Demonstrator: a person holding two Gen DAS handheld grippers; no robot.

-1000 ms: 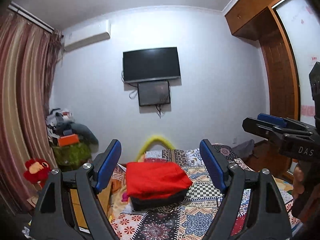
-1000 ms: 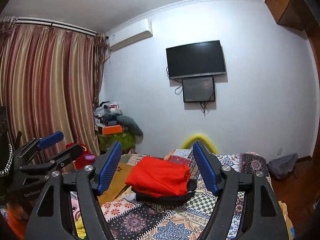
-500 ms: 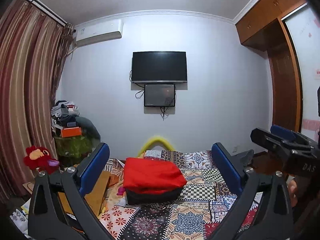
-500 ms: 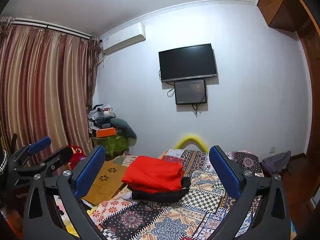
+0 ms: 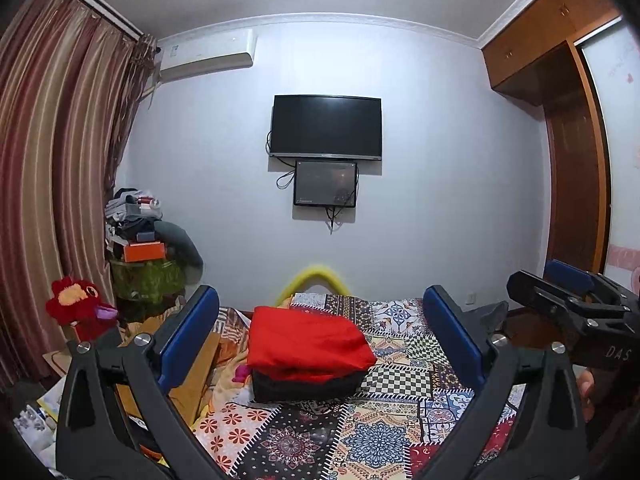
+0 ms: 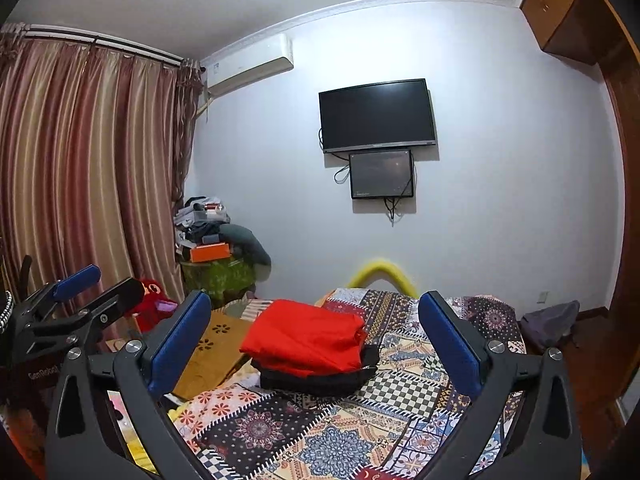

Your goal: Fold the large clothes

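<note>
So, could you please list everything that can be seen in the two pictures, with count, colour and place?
folded garment: 1, red, on top of the dark garment on the bed
dark garment: 1, black, folded, under the red one
bed cover: 1, many-coloured patchwork, on the bed
television: 1, black, on the wall
small screen: 1, dark, under the television
air conditioner: 1, white, high on the wall
curtains: striped red-brown, left side
plush toy: 1, red, by the curtains
wardrobe: brown wood, right side
left gripper: 1, black with blue pads, open
right gripper: 1, black with blue pads, open
</note>
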